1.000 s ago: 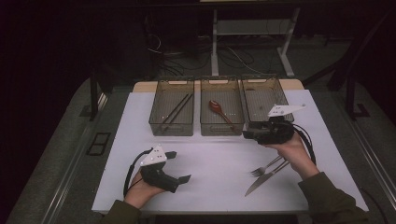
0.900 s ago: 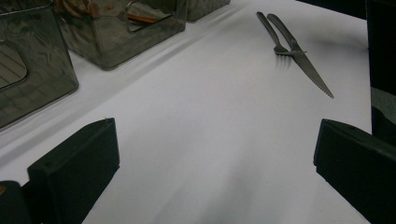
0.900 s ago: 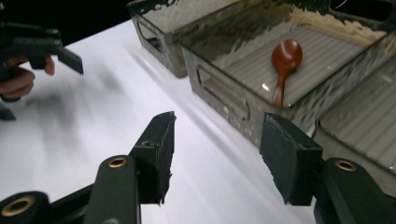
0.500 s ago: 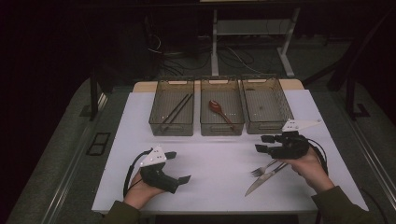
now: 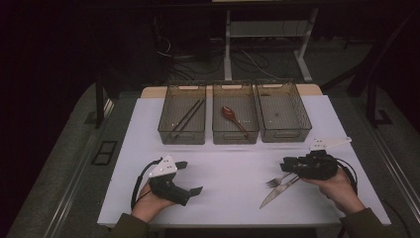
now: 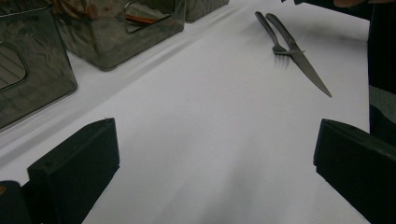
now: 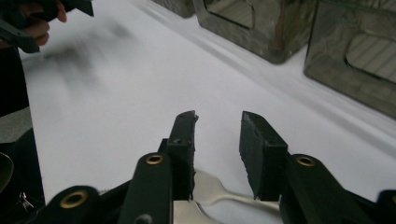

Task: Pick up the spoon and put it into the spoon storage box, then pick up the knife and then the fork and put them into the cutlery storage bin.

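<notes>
A metal fork (image 5: 276, 181) and a serrated knife (image 5: 277, 194) lie side by side on the white table (image 5: 233, 168) at the near right. My right gripper (image 5: 285, 165) hangs low right over their handle ends and points left. In the right gripper view its jaws (image 7: 217, 121) have just been closing to a narrow gap; the fork (image 7: 219, 192) lies beneath them and the pads press on nothing. My left gripper (image 5: 190, 177) rests at the near left, jaws wide apart (image 6: 215, 135) and empty. From there the fork (image 6: 273, 35) and knife (image 6: 306, 65) lie farther off.
Three smoky see-through bins stand in a row at the back: the left bin (image 5: 168, 130) holds dark chopsticks (image 5: 187, 119), the middle bin (image 5: 236, 135) a red-brown spoon (image 5: 232, 115), and the right bin (image 5: 284, 134) shows nothing inside. White tabletop stretches between the two grippers.
My right gripper has moved from beside the right bin toward the near edge and down to the fork and knife, and its jaws have narrowed. The left gripper has not moved.
</notes>
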{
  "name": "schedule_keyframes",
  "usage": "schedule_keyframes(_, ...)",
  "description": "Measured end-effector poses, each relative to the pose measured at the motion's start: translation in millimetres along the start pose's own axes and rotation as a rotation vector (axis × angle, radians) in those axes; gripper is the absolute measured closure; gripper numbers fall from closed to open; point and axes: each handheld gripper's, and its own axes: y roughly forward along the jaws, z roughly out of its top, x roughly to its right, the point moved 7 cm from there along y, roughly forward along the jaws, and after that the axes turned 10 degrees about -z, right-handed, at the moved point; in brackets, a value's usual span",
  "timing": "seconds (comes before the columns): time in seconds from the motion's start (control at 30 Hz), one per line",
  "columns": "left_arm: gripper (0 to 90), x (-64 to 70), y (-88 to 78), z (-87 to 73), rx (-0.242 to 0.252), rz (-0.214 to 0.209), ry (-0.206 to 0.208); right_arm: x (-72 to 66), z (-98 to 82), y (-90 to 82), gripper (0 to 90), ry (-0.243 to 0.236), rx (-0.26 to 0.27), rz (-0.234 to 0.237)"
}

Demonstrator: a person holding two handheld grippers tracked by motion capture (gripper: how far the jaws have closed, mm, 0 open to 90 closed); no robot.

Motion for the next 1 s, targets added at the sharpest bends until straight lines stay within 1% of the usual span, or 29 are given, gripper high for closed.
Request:
schedule_keyframes(0.17,0.0,0.4,0.2,-0.1,0.000,0.000,0.000,6.5,-12.7,-3.9,76.4,-0.003,-0.030,-0.023)
schedule_keyframes(0.23,0.0,0.5,0.2,0.0,0.000,0.000,-0.001,10.7,-17.7,-5.2,80.4,-0.018,-0.046,-0.047)
schedule_keyframes(0.27,0.0,0.5,0.1,0.1,0.000,0.000,0.000,13.3,-20.3,-5.7,82.0,-0.019,-0.058,-0.058)
schedule_keyframes(0.3,0.0,0.5,0.2,0.2,0.000,0.000,0.000,15.0,-22.8,-6.3,84.0,-0.009,-0.069,-0.059)
schedule_keyframes(0.4,0.0,0.5,0.6,0.2,0.000,-0.001,0.000,21.0,-28.2,-5.8,88.5,-0.011,-0.089,-0.071)
schedule_keyframes(0.43,0.0,0.4,0.7,0.1,-0.001,-0.001,0.000,21.9,-29.5,-5.5,88.6,-0.007,-0.101,-0.072)
schedule_keyframes(0.47,0.0,0.4,0.7,0.1,-0.001,-0.001,0.000,23.7,-30.1,-4.4,88.6,-0.018,-0.099,-0.077)
schedule_keyframes(0.57,0.0,-0.1,0.4,0.0,-0.001,-0.001,0.003,23.2,-31.8,-1.8,88.7,-0.020,-0.117,-0.074)
schedule_keyframes(0.67,0.0,-0.8,0.4,-0.2,-0.003,-0.002,0.004,19.2,-33.6,2.1,88.7,-0.026,-0.137,-0.060)
schedule_keyframes(0.7,0.0,-0.7,0.5,-0.1,-0.002,-0.003,0.004,18.1,-33.9,4.1,88.7,-0.034,-0.136,-0.052)
schedule_keyframes(0.8,0.0,-0.5,0.1,-1.0,-0.005,-0.004,-0.001,16.1,-35.2,8.8,88.6,-0.034,-0.152,-0.050)
schedule_keyframes(0.87,0.0,0.6,-0.5,-1.4,-0.005,0.000,0.003,15.7,-37.3,12.7,88.7,-0.034,-0.159,-0.048)
schedule_keyframes(0.9,0.0,0.9,-0.7,-1.1,-0.002,0.002,0.004,15.1,-38.6,14.5,88.7,-0.037,-0.170,-0.044)
schedule_keyframes(1.0,0.0,1.5,-1.0,-0.7,-0.005,0.005,0.005,10.0,-39.7,19.3,88.7,-0.053,-0.174,-0.029)
